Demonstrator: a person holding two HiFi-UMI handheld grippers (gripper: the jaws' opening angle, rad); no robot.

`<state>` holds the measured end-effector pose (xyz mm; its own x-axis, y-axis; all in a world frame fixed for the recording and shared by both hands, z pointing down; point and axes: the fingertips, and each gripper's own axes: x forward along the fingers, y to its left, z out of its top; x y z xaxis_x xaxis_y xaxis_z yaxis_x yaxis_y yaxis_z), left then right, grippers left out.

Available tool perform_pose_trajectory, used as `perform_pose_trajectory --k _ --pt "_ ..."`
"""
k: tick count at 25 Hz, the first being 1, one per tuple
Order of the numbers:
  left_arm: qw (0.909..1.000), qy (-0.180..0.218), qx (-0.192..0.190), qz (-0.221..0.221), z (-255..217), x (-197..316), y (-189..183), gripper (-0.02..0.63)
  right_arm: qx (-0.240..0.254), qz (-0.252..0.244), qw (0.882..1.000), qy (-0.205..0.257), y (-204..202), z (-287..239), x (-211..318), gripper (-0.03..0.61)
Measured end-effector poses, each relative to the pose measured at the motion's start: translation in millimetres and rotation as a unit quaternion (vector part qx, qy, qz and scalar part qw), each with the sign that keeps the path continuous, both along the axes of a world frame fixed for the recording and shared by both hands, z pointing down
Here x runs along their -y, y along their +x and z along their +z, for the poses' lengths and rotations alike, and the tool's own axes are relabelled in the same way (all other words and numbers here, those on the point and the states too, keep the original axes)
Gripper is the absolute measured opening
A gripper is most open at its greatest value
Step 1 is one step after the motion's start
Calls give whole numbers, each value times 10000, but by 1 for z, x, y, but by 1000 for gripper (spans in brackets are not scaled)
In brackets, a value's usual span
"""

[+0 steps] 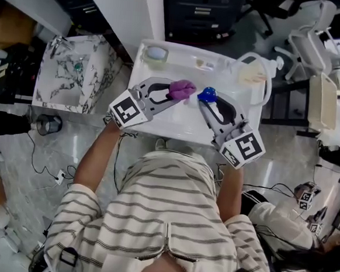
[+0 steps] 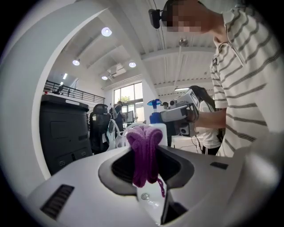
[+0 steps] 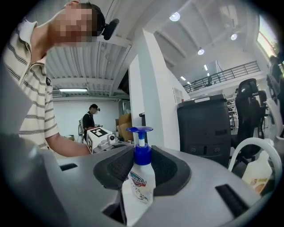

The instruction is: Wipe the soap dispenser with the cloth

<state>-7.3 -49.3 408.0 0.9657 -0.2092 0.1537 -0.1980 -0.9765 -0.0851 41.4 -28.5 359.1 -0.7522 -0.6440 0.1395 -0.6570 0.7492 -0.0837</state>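
while the person in the striped shirt (image 1: 169, 220) leans over the white bench (image 1: 171, 122), the 2 grippers face each other above it. the left gripper (image 1: 174, 94) has its jaws closed on a bunched purple cloth (image 1: 182, 90). in the left gripper view the cloth (image 2: 144, 153) bulges above the jaws, and a loose thread hangs from its lower end.

the right gripper (image 1: 208, 101) grips the soap dispenser (image 1: 206, 95), held upright off the bench. in the right gripper view the jaws press on both sides of the white bottle (image 3: 140, 179), just under its blue collar, and the blue pump head stands clear above them.

the dispenser is just beside the cloth. from the left gripper view it (image 2: 156, 126) shows right behind the purple bundle, and whether the 2 touch cannot be told.

a pale plastic jug (image 1: 254, 74) with a looped tube stands on the bench's far right corner, and a small round dish (image 1: 156, 53) sits on its far left corner. a marble-patterned basin (image 1: 75, 75) stands to the left of the bench.
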Motion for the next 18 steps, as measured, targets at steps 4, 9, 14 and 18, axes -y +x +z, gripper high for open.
perform_pose_trajectory --k 4,9,14,18 --pt "9990 -19 84 427 1 -3 6 115 5 -241 9997 8 -4 -1 -8 135" --pt "9961 -227 180 833 8 -3 13 114 16 -447 9990 21 -11 -2 -14 135" --pt "9914 -337 223 1241 11 -5 19 114 184 -688 9975 28 -17 -9 -22 135" --pt "9883 -430 234 1446 16 -7 23 114 280 -786 9965 15 -18 -12 -24 134"
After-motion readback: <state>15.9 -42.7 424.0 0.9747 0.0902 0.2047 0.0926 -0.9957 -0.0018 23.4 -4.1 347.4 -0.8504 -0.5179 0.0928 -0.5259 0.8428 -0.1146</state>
